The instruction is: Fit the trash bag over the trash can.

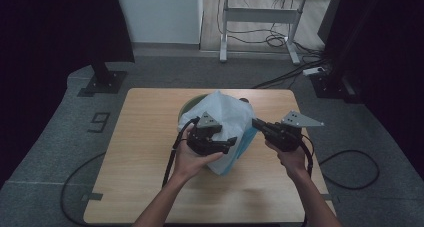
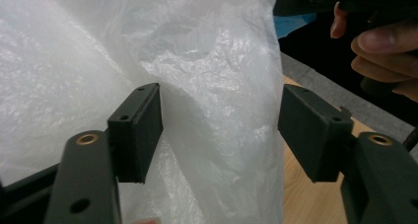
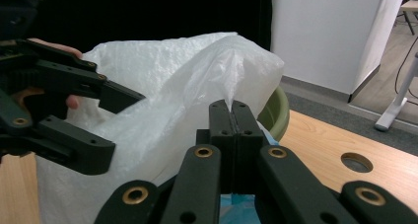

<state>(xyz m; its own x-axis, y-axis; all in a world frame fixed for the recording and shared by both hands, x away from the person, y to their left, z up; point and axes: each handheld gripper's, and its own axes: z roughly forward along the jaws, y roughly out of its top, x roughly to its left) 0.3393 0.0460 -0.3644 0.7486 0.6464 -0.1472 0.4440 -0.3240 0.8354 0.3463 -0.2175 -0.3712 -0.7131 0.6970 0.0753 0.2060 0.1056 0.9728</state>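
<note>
Plastic bag (image 1: 227, 129), white and crumpled, standing mid-tabletop (image 1: 150, 187), nearer the far edge, against a green bowl (image 1: 186, 108). Pinched at a fold by right gripper (image 3: 230, 108), jaws closed on the film. Straddled by left gripper (image 2: 221, 130), jaws wide, film between them.

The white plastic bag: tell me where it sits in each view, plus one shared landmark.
High view: white plastic bag at table centre, between both grippers.
Left gripper view: it covers the left and middle, between the open jaws.
Right gripper view: centre-left, a fold pinched in the shut jaws.
Shared landmark: the wooden table.
</note>
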